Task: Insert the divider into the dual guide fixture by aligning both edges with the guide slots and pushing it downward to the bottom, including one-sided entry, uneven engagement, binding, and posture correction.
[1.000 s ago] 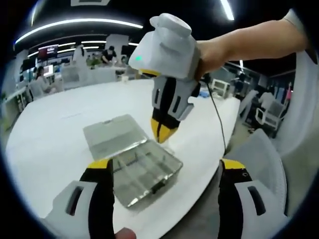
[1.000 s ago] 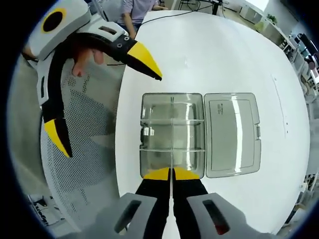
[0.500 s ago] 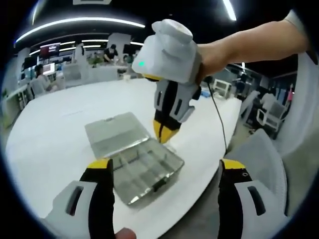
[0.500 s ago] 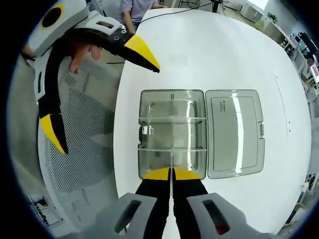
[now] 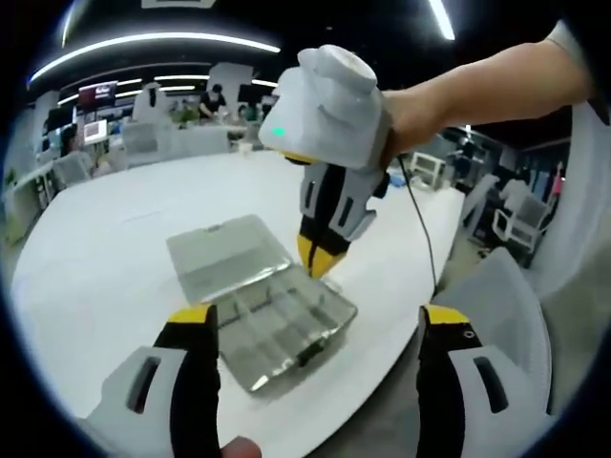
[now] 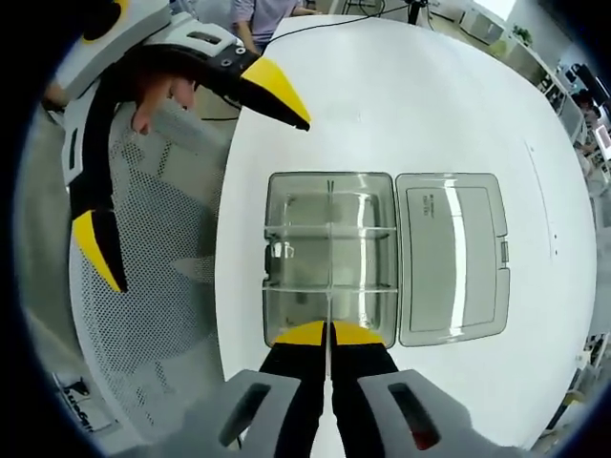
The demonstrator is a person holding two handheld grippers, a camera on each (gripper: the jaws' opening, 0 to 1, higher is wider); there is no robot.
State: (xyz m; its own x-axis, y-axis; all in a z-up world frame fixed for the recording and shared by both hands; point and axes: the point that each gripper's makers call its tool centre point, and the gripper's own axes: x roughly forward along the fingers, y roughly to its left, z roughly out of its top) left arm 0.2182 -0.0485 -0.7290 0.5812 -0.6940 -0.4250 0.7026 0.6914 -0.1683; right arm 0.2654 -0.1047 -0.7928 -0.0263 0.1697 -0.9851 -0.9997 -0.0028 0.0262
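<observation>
Right tongs (image 6: 327, 332) pinch a thin, likely stiff, slippery clear divider (image 6: 328, 286) by its top edge above the open compartment box (image 6: 329, 256) mid-worktop (image 6: 401, 114); left tongs (image 6: 181, 172), at 10 o'clock, stand spread.

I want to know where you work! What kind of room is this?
Probably a big open office or lab. A large white table holds a clear plastic organizer box, long ceiling lights glow overhead, and people sit at desks in the background.
</observation>
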